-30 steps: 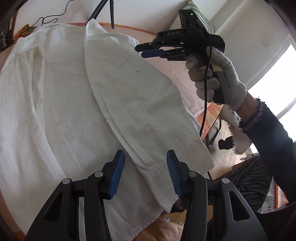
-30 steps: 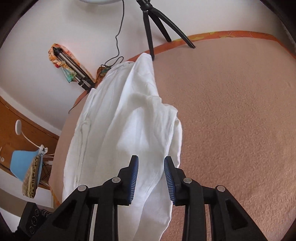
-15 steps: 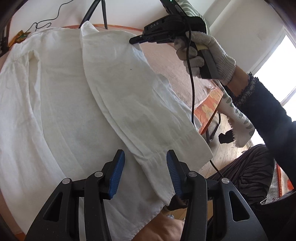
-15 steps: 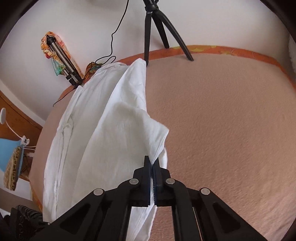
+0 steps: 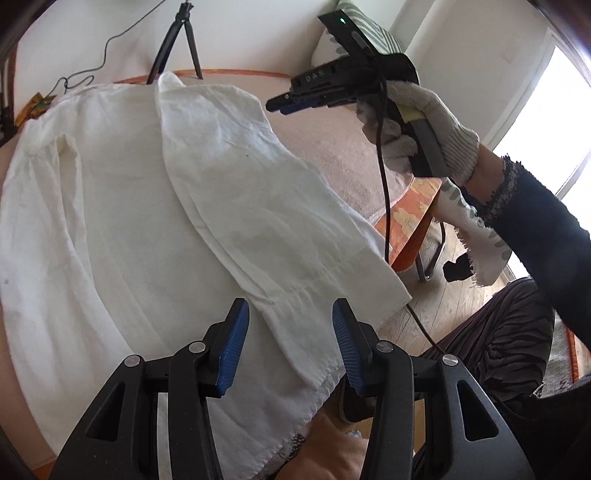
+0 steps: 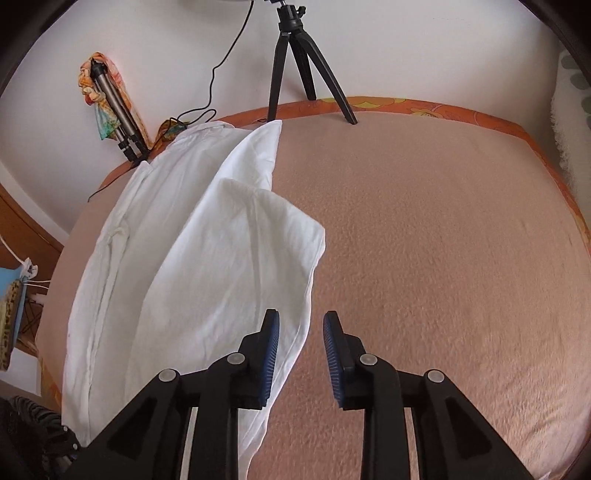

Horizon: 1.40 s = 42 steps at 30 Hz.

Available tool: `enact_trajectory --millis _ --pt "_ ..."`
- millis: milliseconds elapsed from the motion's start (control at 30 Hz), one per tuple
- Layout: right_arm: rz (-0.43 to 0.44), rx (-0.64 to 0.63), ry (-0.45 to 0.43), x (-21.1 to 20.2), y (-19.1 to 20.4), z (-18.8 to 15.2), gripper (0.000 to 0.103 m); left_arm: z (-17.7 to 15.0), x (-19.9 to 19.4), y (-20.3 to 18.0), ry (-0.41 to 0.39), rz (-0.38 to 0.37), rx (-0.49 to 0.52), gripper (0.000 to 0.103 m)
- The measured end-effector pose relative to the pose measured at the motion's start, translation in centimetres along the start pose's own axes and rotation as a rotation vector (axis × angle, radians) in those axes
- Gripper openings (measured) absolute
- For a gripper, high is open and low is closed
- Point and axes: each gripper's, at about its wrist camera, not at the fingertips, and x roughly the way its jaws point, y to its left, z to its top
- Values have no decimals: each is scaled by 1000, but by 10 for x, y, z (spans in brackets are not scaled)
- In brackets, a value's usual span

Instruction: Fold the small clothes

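Note:
A white long-sleeved shirt (image 5: 110, 221) lies spread on the bed, with one sleeve (image 5: 258, 206) folded slantwise across its body. My left gripper (image 5: 290, 306) hovers open just above the sleeve's cuff, and its pads do not touch the cloth. My right gripper (image 5: 275, 105), held by a gloved hand (image 5: 436, 122), hangs in the air over the shirt's far right side. In the right wrist view the right gripper (image 6: 301, 317) has its jaws opening. Below the gap lie only the shirt's folded edge (image 6: 295, 332) and the bed cover; nothing is held.
The pinkish bed cover (image 6: 443, 240) stretches bare to the right of the shirt. A black tripod (image 6: 295, 66) stands at the bed's far edge, a folded tripod wrapped in colourful cloth (image 6: 110, 110) at its far left corner. A patterned pillow (image 5: 373, 33) lies far right; wood floor (image 5: 424, 314) beside the bed.
Half a second ago the right gripper was shut at the shirt's folded edge; it has since risen and opened, and the fold lies on the bed. The left gripper barely moved.

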Motion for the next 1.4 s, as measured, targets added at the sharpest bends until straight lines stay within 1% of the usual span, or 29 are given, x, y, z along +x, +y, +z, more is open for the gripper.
enact_trajectory --millis 67,100,133,233,300,433,567,667,733,767,800,900,933,1033,1133,1300,1333,1367,1400 --pt "29 3 -1 -13 1 -20 32 2 -6 -6 -24 5 12 45" --pt "47 15 9 -17 0 -30 36 3 -7 -7 -32 9 20 45" --pt "66 33 21 -19 -2 -39 37 4 -7 -10 -39 13 27 45" --pt "103 55 42 -27 -4 -67 36 4 -3 -23 -58 29 53 45" --pt "130 63 60 -32 -5 -86 34 3 -3 -29 -67 35 71 45" --pt "179 90 92 -35 -5 -115 32 2 10 -41 -50 38 98 45" --pt "177 84 121 -35 2 -135 32 2 23 -51 -40 30 102 45" --pt "179 87 131 -34 2 -144 31 3 30 -58 -47 22 98 45" --pt "189 100 131 -35 1 -148 24 3 35 -64 -55 28 109 45" --pt "219 111 139 -35 1 -150 10 3 37 -67 -58 31 116 45" --pt "256 122 139 -35 1 -152 1 2 41 -70 -58 35 124 46" --pt "266 85 125 -39 13 -153 0 0 49 -79 -61 54 136 52" --pt "271 84 117 -42 15 -151 0 -1 52 -81 -65 62 142 52" --pt "340 140 68 -55 10 -146 0 -2 58 -85 -84 84 143 53" --pt "395 191 29 -66 2 -139 0 0 65 -91 -114 116 136 59" --pt "429 196 19 -72 3 -140 0 8 77 -98 -163 201 101 59" --pt "438 196 22 -72 3 -140 0 9 79 -97 -172 209 90 58" --pt "439 193 22 -73 3 -141 0 10 79 -96 -188 210 73 54" --pt "439 191 24 -73 3 -141 0 11 79 -94 -206 198 54 34"
